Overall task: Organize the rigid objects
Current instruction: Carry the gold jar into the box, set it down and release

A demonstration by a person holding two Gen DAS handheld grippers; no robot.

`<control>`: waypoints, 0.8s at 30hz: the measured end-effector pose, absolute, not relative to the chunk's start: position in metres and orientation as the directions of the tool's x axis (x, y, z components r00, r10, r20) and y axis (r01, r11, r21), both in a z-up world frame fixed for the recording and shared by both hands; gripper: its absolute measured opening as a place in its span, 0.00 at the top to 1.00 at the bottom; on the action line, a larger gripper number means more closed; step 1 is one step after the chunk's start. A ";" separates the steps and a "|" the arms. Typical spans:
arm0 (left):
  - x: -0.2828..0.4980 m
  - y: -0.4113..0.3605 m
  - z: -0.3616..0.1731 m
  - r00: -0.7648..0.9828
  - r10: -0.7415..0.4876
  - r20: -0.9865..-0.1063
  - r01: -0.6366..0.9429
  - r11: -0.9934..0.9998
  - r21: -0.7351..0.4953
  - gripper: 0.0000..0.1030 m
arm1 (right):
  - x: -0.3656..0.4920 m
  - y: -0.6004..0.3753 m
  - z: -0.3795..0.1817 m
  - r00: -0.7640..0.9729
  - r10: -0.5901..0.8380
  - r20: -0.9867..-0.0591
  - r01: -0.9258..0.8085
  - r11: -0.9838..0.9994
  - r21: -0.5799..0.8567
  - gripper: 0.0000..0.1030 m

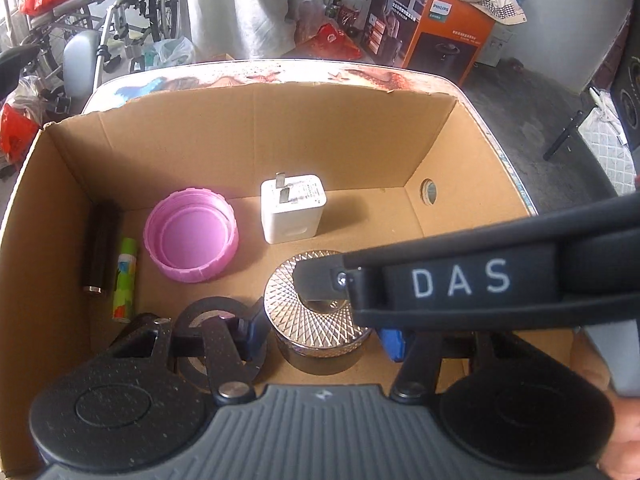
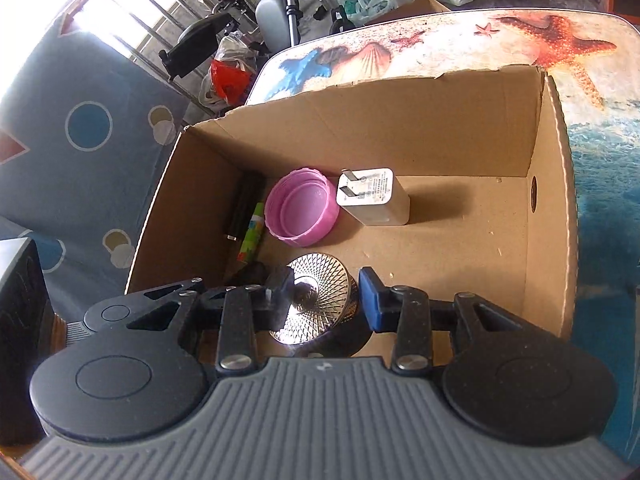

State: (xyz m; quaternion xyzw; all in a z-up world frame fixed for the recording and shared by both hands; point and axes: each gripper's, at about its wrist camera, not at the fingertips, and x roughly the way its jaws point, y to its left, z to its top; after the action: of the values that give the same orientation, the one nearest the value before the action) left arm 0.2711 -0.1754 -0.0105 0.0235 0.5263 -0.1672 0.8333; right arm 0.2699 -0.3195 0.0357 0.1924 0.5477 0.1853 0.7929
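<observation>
A round silver tin with a faceted lid (image 1: 316, 312) (image 2: 316, 300) stands on the floor of an open cardboard box (image 1: 256, 128) (image 2: 552, 200). My left gripper (image 1: 324, 336) is open, its blue pads on either side of the tin with small gaps. My right gripper (image 2: 324, 300) also straddles the tin, open, its right pad (image 2: 370, 300) just clear of it. The right gripper's finger marked DAS (image 1: 460, 280) crosses over the tin in the left wrist view. In the box also lie a pink lid (image 1: 191, 236) (image 2: 302, 212), a white charger (image 1: 292, 212) (image 2: 374, 196), a black tube (image 1: 100, 252) and a green patterned stick (image 1: 125, 280).
The box sits on a table with a beach-print cloth (image 2: 480, 48). A black ring-shaped object (image 1: 208, 316) lies under my left finger. Beyond the table are a wheelchair (image 1: 120, 12), bags and an orange Philips carton (image 1: 432, 20). A blue patterned cloth (image 2: 80, 140) hangs at left.
</observation>
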 end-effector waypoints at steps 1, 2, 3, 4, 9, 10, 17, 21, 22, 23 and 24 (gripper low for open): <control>0.272 -0.176 -0.013 0.382 -0.250 -0.889 0.299 0.944 -0.137 0.45 | 0.272 -0.318 0.032 0.324 0.501 -0.803 -0.084 0.860 0.503 0.66; 0.276 -0.178 -0.015 0.370 -0.248 -0.895 0.291 0.946 -0.143 0.45 | 0.274 -0.317 0.028 0.315 0.495 -0.809 -0.085 0.864 0.496 0.66; 0.277 -0.177 -0.017 0.358 -0.251 -0.899 0.283 0.947 -0.152 0.45 | 0.277 -0.317 0.025 0.306 0.493 -0.814 -0.081 0.866 0.494 0.66; 0.278 -0.176 -0.020 0.346 -0.256 -0.903 0.277 0.947 -0.162 0.45 | 0.278 -0.316 0.023 0.300 0.492 -0.817 -0.079 0.867 0.492 0.66; 0.280 -0.172 -0.030 0.292 -0.284 -0.913 0.250 0.944 -0.214 0.44 | 0.284 -0.313 0.009 0.253 0.479 -0.841 -0.074 0.876 0.476 0.66; 0.279 -0.171 -0.029 0.288 -0.289 -0.913 0.247 0.944 -0.220 0.44 | 0.283 -0.313 0.008 0.248 0.476 -0.844 -0.072 0.878 0.474 0.66; 0.271 -0.168 -0.017 0.317 -0.319 -0.893 0.262 0.934 -0.241 0.40 | 0.281 -0.313 0.006 0.226 0.474 -0.851 -0.055 0.879 0.475 0.62; 0.259 -0.166 -0.001 0.371 -0.328 -0.869 0.277 0.932 -0.233 0.38 | 0.274 -0.319 0.015 0.261 0.483 -0.836 -0.046 0.871 0.489 0.62; 0.254 -0.164 0.004 0.387 -0.331 -0.861 0.282 0.931 -0.231 0.37 | 0.271 -0.320 0.020 0.278 0.489 -0.827 -0.048 0.867 0.496 0.61; 0.247 -0.162 0.013 0.409 -0.338 -0.848 0.292 0.928 -0.229 0.35 | 0.267 -0.324 0.027 0.303 0.497 -0.813 -0.050 0.860 0.507 0.61; 0.240 -0.160 0.019 0.428 -0.346 -0.835 0.305 0.925 -0.227 0.34 | 0.262 -0.327 0.034 0.324 0.503 -0.801 -0.050 0.855 0.517 0.61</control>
State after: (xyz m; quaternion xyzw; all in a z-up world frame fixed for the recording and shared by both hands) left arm 0.2398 -0.1602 0.0191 -0.0205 0.4988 -0.1928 0.8447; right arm 0.2624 -0.3265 0.0336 0.2045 0.5542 0.1757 0.7875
